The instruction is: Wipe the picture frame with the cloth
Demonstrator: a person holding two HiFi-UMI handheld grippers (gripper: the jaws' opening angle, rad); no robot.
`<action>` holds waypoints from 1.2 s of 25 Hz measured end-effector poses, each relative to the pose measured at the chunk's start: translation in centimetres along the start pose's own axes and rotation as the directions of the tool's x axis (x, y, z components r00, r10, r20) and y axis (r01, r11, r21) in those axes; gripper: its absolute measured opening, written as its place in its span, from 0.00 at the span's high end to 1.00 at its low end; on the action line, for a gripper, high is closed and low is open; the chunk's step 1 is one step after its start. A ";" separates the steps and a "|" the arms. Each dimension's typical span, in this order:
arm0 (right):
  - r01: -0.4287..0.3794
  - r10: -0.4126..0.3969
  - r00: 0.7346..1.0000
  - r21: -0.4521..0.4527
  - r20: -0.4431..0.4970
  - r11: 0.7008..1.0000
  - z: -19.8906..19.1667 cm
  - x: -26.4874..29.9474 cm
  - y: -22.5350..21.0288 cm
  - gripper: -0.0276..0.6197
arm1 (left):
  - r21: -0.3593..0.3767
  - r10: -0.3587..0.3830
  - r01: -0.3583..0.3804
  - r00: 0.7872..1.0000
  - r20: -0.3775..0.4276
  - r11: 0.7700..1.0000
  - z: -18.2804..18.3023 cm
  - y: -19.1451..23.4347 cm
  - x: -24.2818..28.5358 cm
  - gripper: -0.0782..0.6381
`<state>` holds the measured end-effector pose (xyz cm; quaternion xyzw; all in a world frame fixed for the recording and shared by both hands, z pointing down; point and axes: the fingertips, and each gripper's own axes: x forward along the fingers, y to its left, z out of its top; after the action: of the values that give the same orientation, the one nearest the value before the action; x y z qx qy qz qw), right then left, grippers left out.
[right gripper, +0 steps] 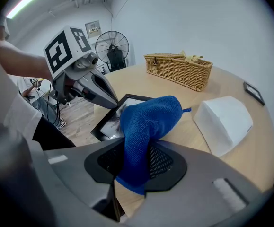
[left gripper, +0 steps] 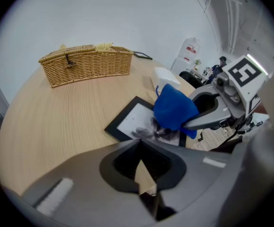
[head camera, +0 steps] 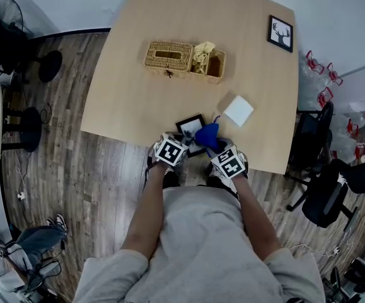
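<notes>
- Right gripper (head camera: 215,147): jaws clamped on blue cloth (right gripper: 148,119). The bunched end sticks out past the tips and sits on the right part of the picture frame (left gripper: 134,119).
- Left gripper (left gripper: 139,143): jaws together, nothing between them. Tips at the picture frame's near left edge; can't tell if they touch it.
- Picture frame: black, lies flat on the table (head camera: 125,100), glass up, with the table's near edge just on the person's side of it.
- White box (head camera: 238,110): just right of the picture frame and slightly beyond it, apart from it.
- Wicker basket (head camera: 169,57): well beyond the picture frame, mid-table.
- Second small frame (head camera: 280,33): far beyond the picture frame, to the right, at the table corner.
</notes>
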<state>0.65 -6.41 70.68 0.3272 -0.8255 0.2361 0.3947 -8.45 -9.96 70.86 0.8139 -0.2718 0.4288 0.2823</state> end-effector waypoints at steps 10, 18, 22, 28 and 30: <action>0.035 -0.036 0.999 -0.072 -0.015 0.997 -0.3 0.5 0.8 0.79 | -0.004 -0.017 0.017 1.000 0.008 1.000 0.1 -0.2 0.1 0.82; 0.009 -0.014 1.000 -0.182 -0.022 0.983 0.3 1.3 3.0 0.79 | -0.008 -0.014 0.014 0.999 0.031 1.000 0.3 -0.1 0.3 0.82; -0.004 0.001 1.000 -0.142 -0.023 0.990 0.6 1.5 3.0 0.79 | -0.015 -0.013 0.013 1.000 0.023 1.000 0.1 0.0 0.0 0.82; 0.007 -0.008 1.000 -0.126 -0.014 0.992 0.7 1.7 3.0 0.79 | 0.018 -0.009 0.009 1.000 -0.003 1.000 -0.1 0.2 -0.1 0.82; 0.008 -0.010 1.000 -0.123 -0.013 0.992 0.9 1.9 2.9 0.79 | 0.022 -0.013 0.014 1.000 -0.012 1.000 -0.2 0.2 -0.1 0.82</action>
<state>-2.82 -5.68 71.35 0.3043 -0.8342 0.1854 0.4209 -8.69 -9.96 70.90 0.8164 -0.2599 0.4347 0.2776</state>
